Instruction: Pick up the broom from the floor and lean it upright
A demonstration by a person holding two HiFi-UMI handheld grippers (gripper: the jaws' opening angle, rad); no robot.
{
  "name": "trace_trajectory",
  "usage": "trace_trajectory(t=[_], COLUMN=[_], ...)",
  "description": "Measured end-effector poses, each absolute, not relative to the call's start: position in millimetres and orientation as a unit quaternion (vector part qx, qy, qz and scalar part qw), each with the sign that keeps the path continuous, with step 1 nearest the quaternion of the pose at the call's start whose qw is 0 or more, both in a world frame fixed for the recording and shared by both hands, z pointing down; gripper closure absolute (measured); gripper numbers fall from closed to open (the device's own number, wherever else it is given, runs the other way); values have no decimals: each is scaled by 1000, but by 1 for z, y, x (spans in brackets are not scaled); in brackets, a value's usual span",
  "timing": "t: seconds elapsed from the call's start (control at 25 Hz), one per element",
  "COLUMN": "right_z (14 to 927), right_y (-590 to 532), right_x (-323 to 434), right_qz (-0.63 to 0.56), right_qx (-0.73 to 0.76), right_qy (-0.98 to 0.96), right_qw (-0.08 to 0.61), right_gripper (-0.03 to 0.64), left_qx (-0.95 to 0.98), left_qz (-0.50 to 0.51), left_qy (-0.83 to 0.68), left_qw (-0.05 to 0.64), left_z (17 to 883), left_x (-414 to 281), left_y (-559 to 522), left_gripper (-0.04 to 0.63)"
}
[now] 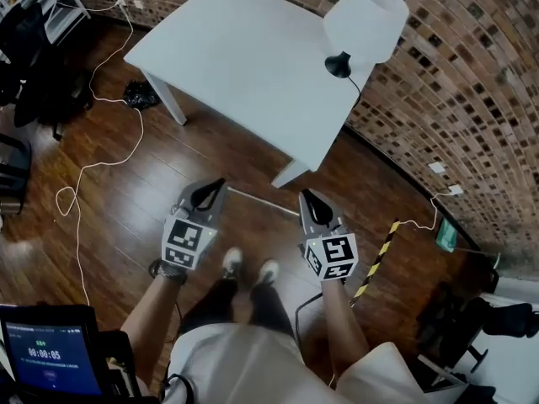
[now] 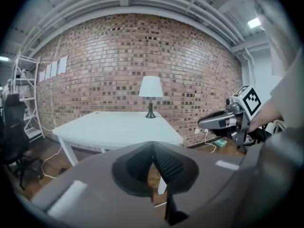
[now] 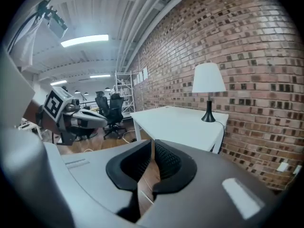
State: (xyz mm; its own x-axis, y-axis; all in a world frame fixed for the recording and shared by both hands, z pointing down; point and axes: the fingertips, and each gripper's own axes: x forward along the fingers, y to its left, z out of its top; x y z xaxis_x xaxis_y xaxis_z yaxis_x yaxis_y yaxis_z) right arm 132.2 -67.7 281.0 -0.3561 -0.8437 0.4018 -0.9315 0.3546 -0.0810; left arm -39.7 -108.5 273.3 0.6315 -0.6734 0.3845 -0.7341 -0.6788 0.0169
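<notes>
The head view looks steeply down on the white table (image 1: 244, 66) from just in front of it. Both gripper views sit low near the table, facing its top and lamp (image 2: 151, 87), which all three views share. The left gripper's (image 3: 102, 119) view catches the right gripper (image 2: 203, 123), and vice versa.

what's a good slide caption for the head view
The left gripper and right gripper over the floor, facing a table with a lamp by a brick wall.
</notes>
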Motion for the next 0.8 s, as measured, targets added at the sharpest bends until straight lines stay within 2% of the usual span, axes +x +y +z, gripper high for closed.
trace_trajectory(t=[0.56,0.8], right_z=[527,631], right_y=[-107,-105], right_x=[76,44], right_qz=[232,242], right_qx=[449,395], right_qy=[-824,-835], right_qw=[256,296], right_gripper=[564,529], left_qx=[854,850], left_qz=[234,236], left_qy=[-421,-416], left_qw=[196,223], left_z=[492,583], left_x=[-71,-77], left_y=[-110,-104], left_gripper=[595,595])
